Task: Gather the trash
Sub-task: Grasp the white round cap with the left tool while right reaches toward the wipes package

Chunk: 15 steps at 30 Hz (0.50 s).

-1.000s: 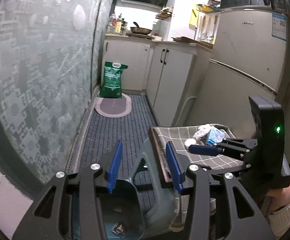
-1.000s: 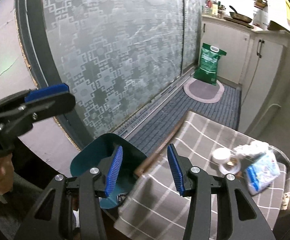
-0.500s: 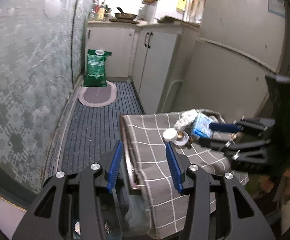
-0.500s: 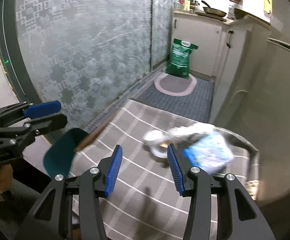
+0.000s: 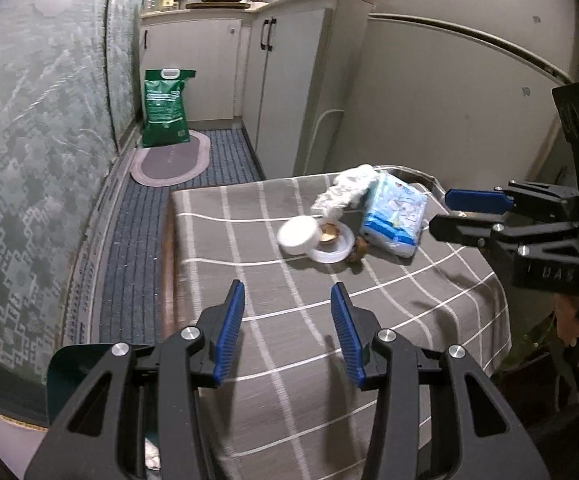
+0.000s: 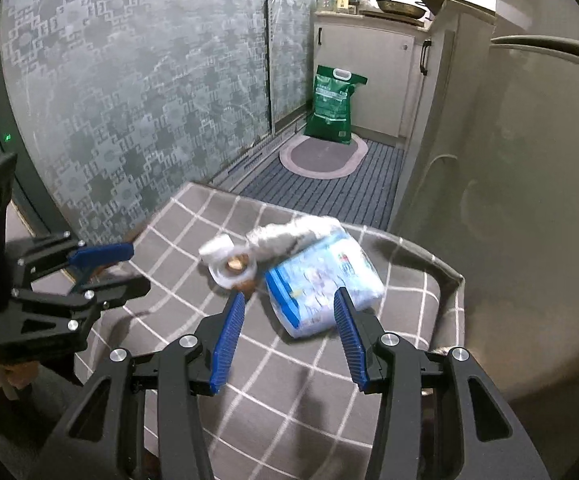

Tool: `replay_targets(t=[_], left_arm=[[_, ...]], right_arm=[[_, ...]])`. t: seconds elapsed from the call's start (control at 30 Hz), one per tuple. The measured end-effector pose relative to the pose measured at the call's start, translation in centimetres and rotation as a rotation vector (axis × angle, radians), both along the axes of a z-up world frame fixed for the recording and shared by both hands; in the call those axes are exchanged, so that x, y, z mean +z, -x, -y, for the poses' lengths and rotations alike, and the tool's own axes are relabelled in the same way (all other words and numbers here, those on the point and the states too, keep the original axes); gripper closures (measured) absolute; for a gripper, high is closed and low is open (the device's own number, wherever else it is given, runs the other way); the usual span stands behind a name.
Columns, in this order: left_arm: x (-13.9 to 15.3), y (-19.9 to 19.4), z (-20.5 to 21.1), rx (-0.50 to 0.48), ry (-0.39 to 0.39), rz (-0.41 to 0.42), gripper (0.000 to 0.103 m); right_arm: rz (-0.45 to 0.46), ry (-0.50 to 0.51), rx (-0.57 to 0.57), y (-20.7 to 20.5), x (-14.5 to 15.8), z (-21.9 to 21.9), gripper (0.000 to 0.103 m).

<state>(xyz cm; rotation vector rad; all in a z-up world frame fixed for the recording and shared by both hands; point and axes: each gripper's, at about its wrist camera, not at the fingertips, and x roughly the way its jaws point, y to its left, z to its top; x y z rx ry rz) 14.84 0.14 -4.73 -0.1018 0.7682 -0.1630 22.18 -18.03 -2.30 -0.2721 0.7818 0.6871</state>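
The left gripper [image 5: 287, 328] occupies the lower centre of the left wrist view. Its blue-padded jaws stand spread, with nothing between them; only the checked tablecloth [image 5: 249, 240] shows in the gap. The right gripper [image 6: 289, 330] occupies the lower centre of the right wrist view. Its jaws are likewise spread and hold nothing. The near edge of the blue-and-white tissue pack [image 6: 323, 284] appears in the gap between the fingertips, but the pads do not press on it.

The trash lies in a cluster on the table, right of centre in the left wrist view and at centre in the right wrist view:
- A white cup [image 5: 299, 235] lies on its side, touching a clear plastic lid [image 5: 331, 246].
- Brown food scraps [image 5: 329, 233] sit on the lid. More brown scraps [image 5: 359, 250] lie on the cloth just beside the lid's right rim.
- A crumpled white paper wad [image 5: 347, 190] lies behind the cup, against the upper left edge of the tissue pack [image 5: 395, 216].

In the left wrist view the right gripper [image 5: 473, 216] enters from the right edge of the frame, its tips just beside the tissue pack. In the right wrist view the left gripper [image 6: 109, 268] enters from the left edge, over the table's left side.

A dark teal bin [image 5: 77, 364] shows at lower left of the left wrist view, beside the table and partly hidden by the gripper. A green sack [image 6: 333, 106] stands on the floor at upper centre, behind an oval mat [image 6: 323, 156].
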Motion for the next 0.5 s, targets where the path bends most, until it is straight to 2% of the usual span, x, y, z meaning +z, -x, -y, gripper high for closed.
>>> replay_targets(t=[0.2,0.37,0.5], left_arm=[[-0.2,-1.0,1.6,-0.019,0.009,-0.004,0.056],[-0.3,-2.2,1.9,0.006,0.001,0.0,0.056],[-0.7,-3.3,1.5,0.034,0.026,-0.013,0.056]], right_arm=[[-0.015,-0.001,-0.018,-0.3,-0.7,1.7,0.056],[-0.027,0.001,-0.021,-0.5,-1.2,2.4,0.056],[-0.029,-0.011,-0.023,-0.5,-1.2,2.6,0.056]])
